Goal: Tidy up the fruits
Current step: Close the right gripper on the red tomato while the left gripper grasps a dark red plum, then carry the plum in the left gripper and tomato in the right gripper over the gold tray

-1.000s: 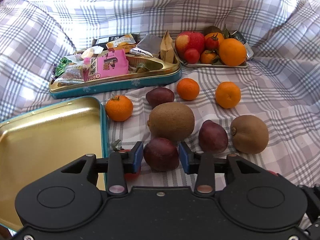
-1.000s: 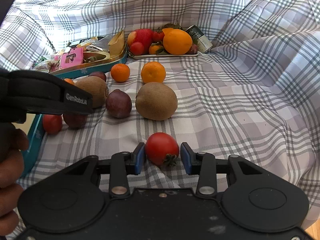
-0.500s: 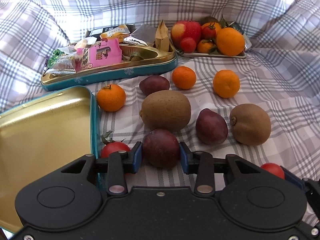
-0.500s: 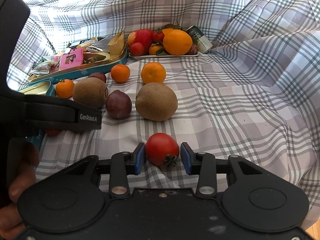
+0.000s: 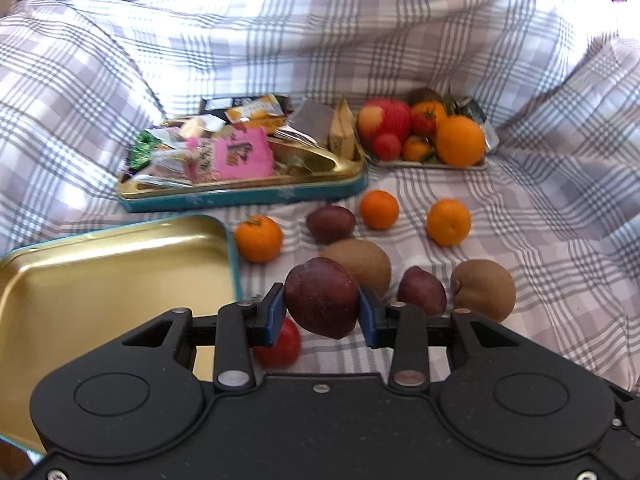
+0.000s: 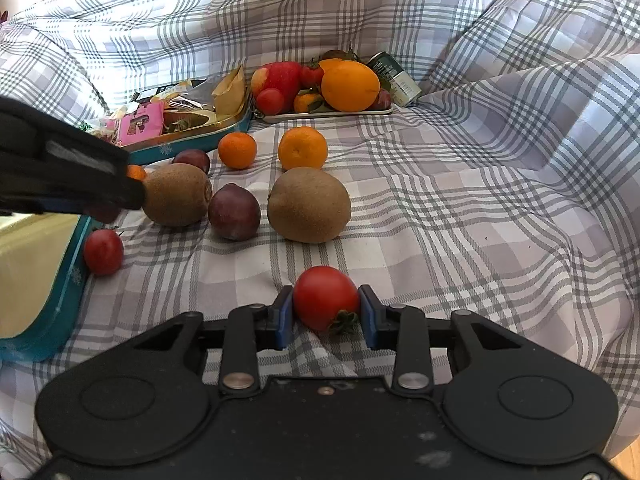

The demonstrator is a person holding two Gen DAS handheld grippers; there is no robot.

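Observation:
My left gripper (image 5: 322, 312) is shut on a dark purple plum (image 5: 322, 302) and holds it above the cloth, beside the empty gold tin lid (image 5: 100, 280). A small red tomato (image 5: 280, 342) lies below it. My right gripper (image 6: 326, 312) has its blue pads against both sides of a red tomato (image 6: 325, 298) resting on the checked cloth. Loose fruit lies ahead: two kiwis (image 6: 308, 205), a plum (image 6: 234, 211), tangerines (image 6: 302, 148). The left gripper shows as a dark shape at the left of the right wrist view (image 6: 60, 172).
A white tray (image 5: 432, 164) at the back holds an apple, an orange and tomatoes. A gold and teal tin (image 5: 240, 188) with snack packets stands to its left. A can (image 6: 394, 76) lies beside the tray. The cloth rises in folds all round.
My left gripper has closed on the plum and lifted it off the cloth, tilting up. My right gripper has stayed around its tomato.

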